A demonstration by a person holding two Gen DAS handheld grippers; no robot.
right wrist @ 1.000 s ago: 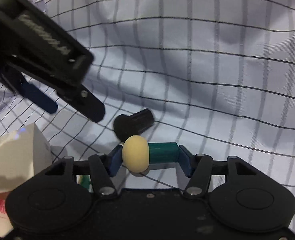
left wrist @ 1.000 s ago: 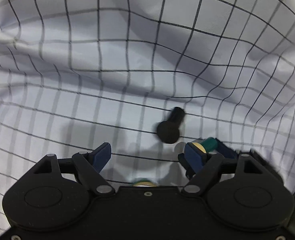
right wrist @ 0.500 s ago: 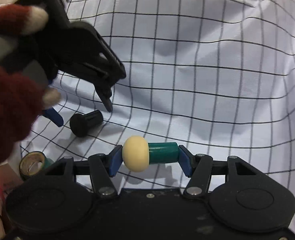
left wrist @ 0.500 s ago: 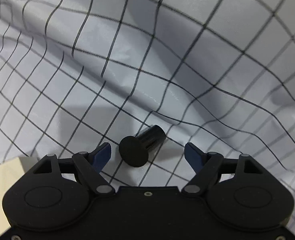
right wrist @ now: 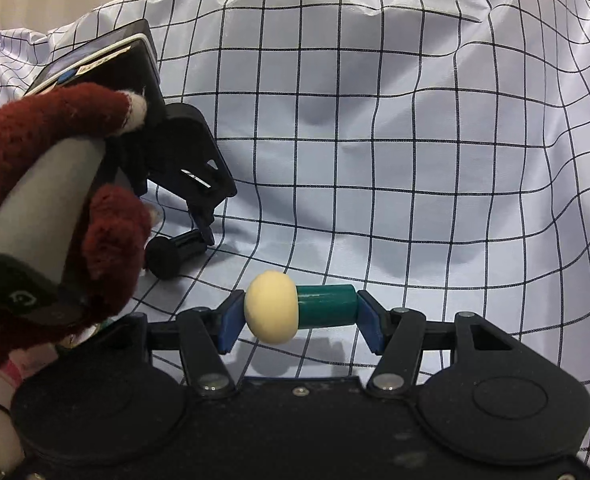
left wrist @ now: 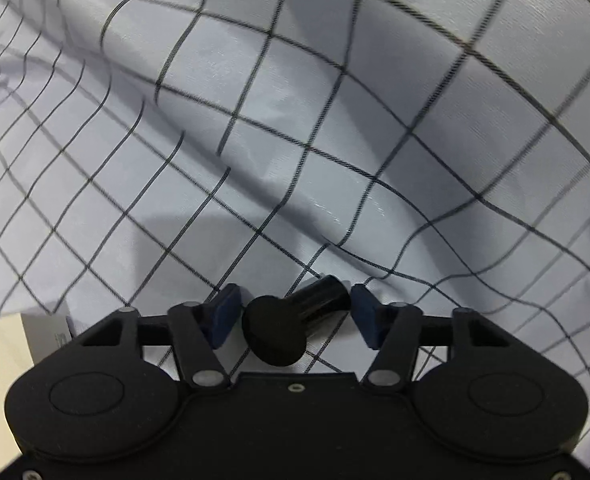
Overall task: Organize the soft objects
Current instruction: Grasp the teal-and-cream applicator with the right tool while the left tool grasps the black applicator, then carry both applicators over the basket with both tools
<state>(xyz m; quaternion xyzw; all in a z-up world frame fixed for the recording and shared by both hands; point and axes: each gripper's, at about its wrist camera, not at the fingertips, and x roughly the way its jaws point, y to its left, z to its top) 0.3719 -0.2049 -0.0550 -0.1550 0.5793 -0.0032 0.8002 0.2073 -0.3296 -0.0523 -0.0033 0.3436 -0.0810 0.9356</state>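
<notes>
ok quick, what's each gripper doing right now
Left gripper: closing around the black peg, contact unclear.
Right gripper: shut on the green-and-cream peg.

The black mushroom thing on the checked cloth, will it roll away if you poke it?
Probably a little: the black mushroom-shaped piece lies on its side, with a round stem. Its wider cap would likely swing it in a curve. The wrinkled checked cloth should slow it.

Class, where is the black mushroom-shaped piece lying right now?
The black mushroom-shaped piece lies on the checked cloth between the left gripper fingers, low and central in the left wrist view; the right wrist view shows it at centre-left.
</notes>
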